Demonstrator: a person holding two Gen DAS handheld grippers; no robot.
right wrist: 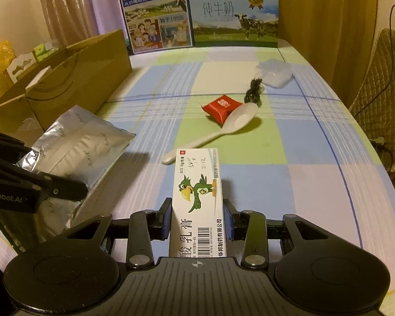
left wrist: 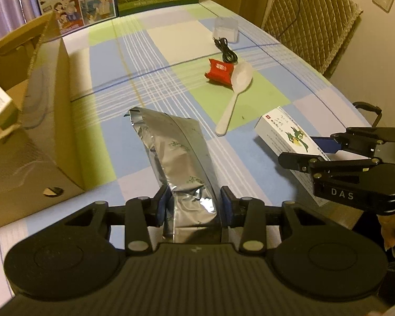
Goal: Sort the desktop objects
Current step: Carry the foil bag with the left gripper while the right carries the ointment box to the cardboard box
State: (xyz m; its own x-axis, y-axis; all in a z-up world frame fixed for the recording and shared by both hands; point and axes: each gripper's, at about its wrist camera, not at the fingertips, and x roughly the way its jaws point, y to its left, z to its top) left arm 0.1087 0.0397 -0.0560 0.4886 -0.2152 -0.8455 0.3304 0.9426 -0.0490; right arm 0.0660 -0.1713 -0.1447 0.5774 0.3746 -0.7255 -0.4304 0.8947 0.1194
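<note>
A silver foil pouch point(left wrist: 176, 152) stands up between the blue pads of my left gripper point(left wrist: 194, 206), which is shut on its lower end. The pouch point(right wrist: 79, 144) hangs tilted above the cloth, just right of the open cardboard box point(left wrist: 44, 131). My right gripper point(right wrist: 197, 220) is shut on a white medicine box with a green bird point(right wrist: 197, 197). From the left wrist view, that box point(left wrist: 284, 134) and the right gripper point(left wrist: 310, 148) are at the right. The left gripper point(right wrist: 52, 166) shows at the left edge of the right wrist view.
On the checked tablecloth point(right wrist: 316, 158) lie a white spoon point(right wrist: 223, 129), a red packet point(right wrist: 221, 106), a black cable point(right wrist: 254, 92) and a clear plastic case point(right wrist: 275, 75). Two milk cartons point(right wrist: 155, 13) stand at the far edge. A padded chair point(left wrist: 310, 18) is on the right.
</note>
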